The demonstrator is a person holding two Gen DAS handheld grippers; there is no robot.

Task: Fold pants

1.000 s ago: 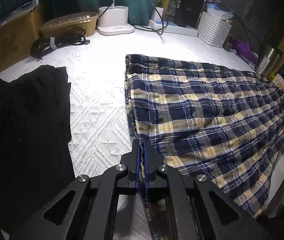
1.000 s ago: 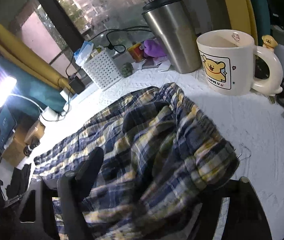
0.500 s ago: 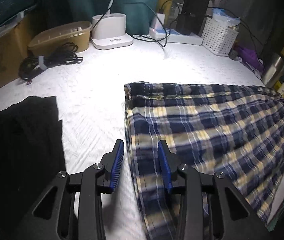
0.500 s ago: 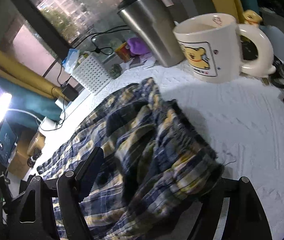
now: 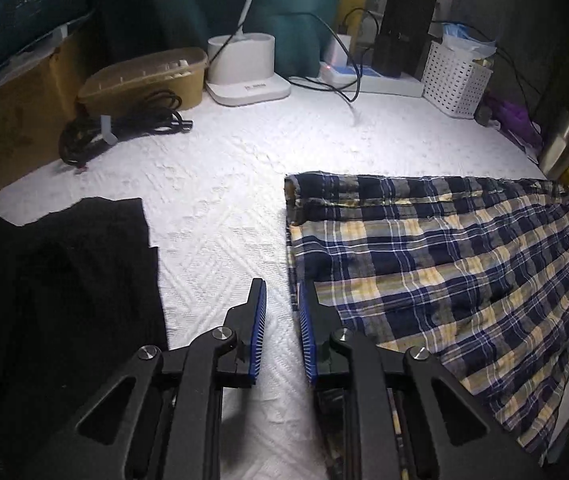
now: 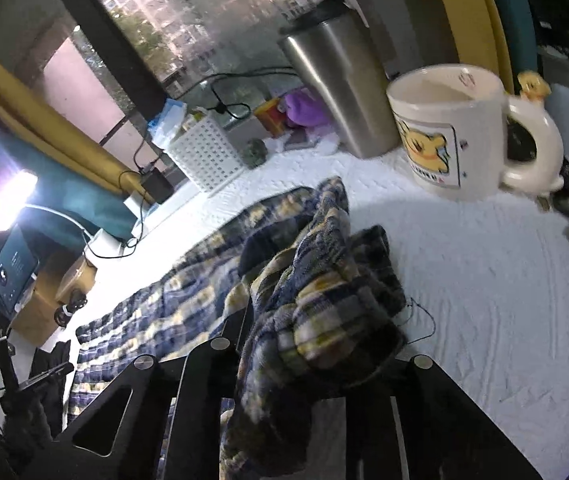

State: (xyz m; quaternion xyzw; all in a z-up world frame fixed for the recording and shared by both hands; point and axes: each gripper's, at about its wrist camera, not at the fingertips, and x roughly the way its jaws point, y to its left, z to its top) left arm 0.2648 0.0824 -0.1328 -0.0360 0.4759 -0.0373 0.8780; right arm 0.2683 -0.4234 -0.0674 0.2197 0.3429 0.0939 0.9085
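crinkly navy-and-yellow plaid pants (image 5: 436,276) lie flat on the white quilted bedspread (image 5: 220,208). left gripper (image 5: 282,320) parted, empty; right gripper (image 6: 316,344) clamps bunched fabric.

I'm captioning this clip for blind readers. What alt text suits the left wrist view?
The open left gripper hovers over a white textured cloth at the left edge of flat plaid pants. A black garment lies left.
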